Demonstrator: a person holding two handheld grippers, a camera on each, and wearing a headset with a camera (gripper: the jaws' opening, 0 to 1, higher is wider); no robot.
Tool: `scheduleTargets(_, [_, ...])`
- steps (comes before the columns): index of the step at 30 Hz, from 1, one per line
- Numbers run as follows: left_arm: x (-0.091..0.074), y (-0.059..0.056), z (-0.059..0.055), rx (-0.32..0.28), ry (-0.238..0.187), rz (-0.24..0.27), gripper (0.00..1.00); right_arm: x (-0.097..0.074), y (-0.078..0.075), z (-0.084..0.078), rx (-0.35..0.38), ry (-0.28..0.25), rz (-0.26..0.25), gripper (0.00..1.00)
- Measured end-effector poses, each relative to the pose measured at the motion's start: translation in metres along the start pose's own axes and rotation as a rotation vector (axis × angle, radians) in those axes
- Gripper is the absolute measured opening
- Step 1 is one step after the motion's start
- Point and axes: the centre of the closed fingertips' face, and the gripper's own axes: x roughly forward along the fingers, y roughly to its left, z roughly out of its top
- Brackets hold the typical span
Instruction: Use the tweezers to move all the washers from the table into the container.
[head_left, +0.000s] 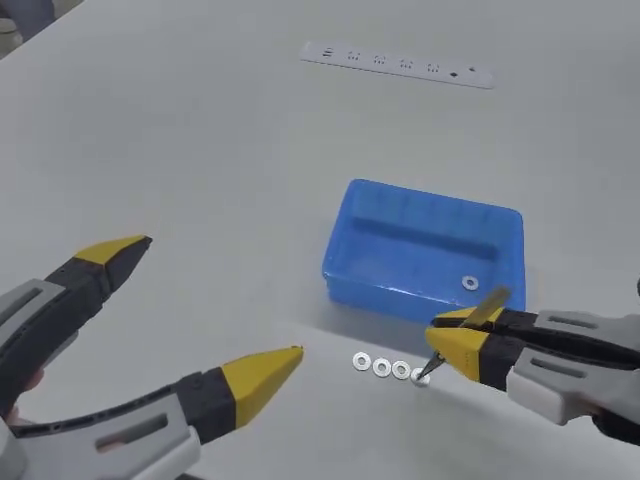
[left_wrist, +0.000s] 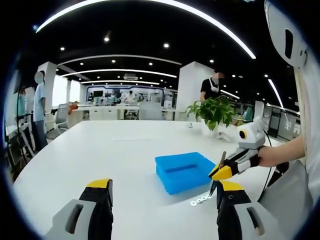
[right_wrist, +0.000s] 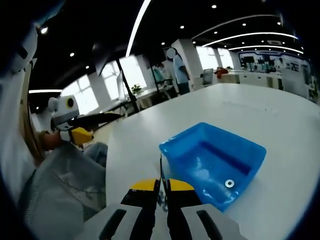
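surface (head_left: 200, 150): one, white; it carries everything listed below.

left gripper (head_left: 205, 305): one, at the near left of the head view. Its yellow-tipped jaws are spread wide apart, with nothing between them, above bare surface.

power strip (head_left: 398, 66): one, white and long. It lies flat toward the far side of the surface, well apart from the other items.

container (head_left: 425, 245): one, blue, rectangular and open-topped, resting on the surface right of centre.

washers (head_left: 381, 368): five counted.
- Four lie on the surface in a short row just beside the container's near wall.
- Three of these sit in plain sight, close together. The fourth, at the right end, is partly covered by the tweezers' tip.
- The fifth washer (head_left: 470, 283) lies flat on the container's floor by the near wall, toward its near right corner. It also appears in the right gripper view (right_wrist: 229, 183).

tweezers (head_left: 488, 305): one pair, slim. The upper end sticks out above the right gripper and the tip points down at the right end of the row. Whether the tip touches that washer cannot be told.

right gripper (head_left: 440, 345): one, at the near right, just in front of the container. Its jaws are together, clamped on the tweezers.
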Motion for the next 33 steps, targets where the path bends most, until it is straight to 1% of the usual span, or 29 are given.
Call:
scheduleTargets(5, [0.000, 0.001, 0.001, -0.003, -0.003, 0.005, 0.87, 0.001, 0.001, -0.006, -0.015, 0.021, 0.004, 0.04])
scheduleTargets(9, [-0.001, 0.002, 0.001, -0.003, -0.003, 0.008, 0.86, 0.003, 0.005, -0.007, -0.066, 0.030, 0.007, 0.04])
scheduleTargets(10, [-0.001, 0.001, 0.000, -0.004, -0.003, 0.006, 0.86, 0.003, 0.006, -0.008, -0.088, 0.037, 0.008, 0.04])
scheduleTargets(12, [-0.001, 0.002, 0.000, -0.001, -0.003, 0.005, 0.86, 0.004, 0.009, -0.008, -0.106, 0.043, 0.014, 0.04])
scheduleTargets(14, [-0.001, 0.002, -0.001, -0.001, -0.002, 0.005, 0.86, 0.004, 0.011, -0.009, -0.140, 0.051, 0.020, 0.04])
scheduleTargets(17, [-0.001, 0.002, -0.001, 0.000, -0.003, 0.005, 0.86, 0.004, 0.021, -0.013, -0.254, 0.081, 0.050, 0.04])
scheduleTargets(20, [-0.001, 0.003, -0.002, 0.000, -0.001, 0.007, 0.86, 0.004, 0.025, -0.017, -0.354, 0.103, 0.048, 0.04])
scheduleTargets(22, [-0.001, 0.002, -0.002, 0.000, -0.001, 0.006, 0.86, 0.004, 0.027, -0.018, -0.383, 0.113, 0.055, 0.03])
scheduleTargets(23, [-0.001, 0.003, -0.002, 0.001, -0.001, 0.006, 0.86, 0.004, 0.025, -0.018, -0.408, 0.118, 0.042, 0.03])
scheduleTargets(24, [-0.001, 0.002, -0.002, 0.002, 0.001, 0.006, 0.86, 0.004, 0.025, -0.018, -0.413, 0.118, 0.042, 0.02])
scheduleTargets(25, [-0.001, 0.002, -0.003, 0.002, 0.002, 0.006, 0.85, 0.005, 0.027, -0.018, -0.417, 0.124, 0.052, 0.02])
scheduleTargets(27, [-0.001, 0.002, -0.002, 0.003, 0.003, 0.004, 0.85, 0.006, 0.025, -0.017, -0.423, 0.123, 0.040, 0.02])
scheduleTargets(29, [0.000, 0.001, -0.001, 0.004, 0.002, 0.003, 0.85, 0.007, 0.022, -0.015, -0.386, 0.119, 0.025, 0.02])
scheduleTargets(31, [-0.001, 0.001, 0.000, 0.002, -0.002, 0.004, 0.86, 0.006, 0.019, -0.014, -0.373, 0.124, 0.015, 0.02])
scheduleTargets(33, [-0.001, 0.001, 0.000, 0.002, -0.001, 0.007, 0.85, 0.005, 0.021, -0.008, -0.318, 0.101, 0.020, 0.02])
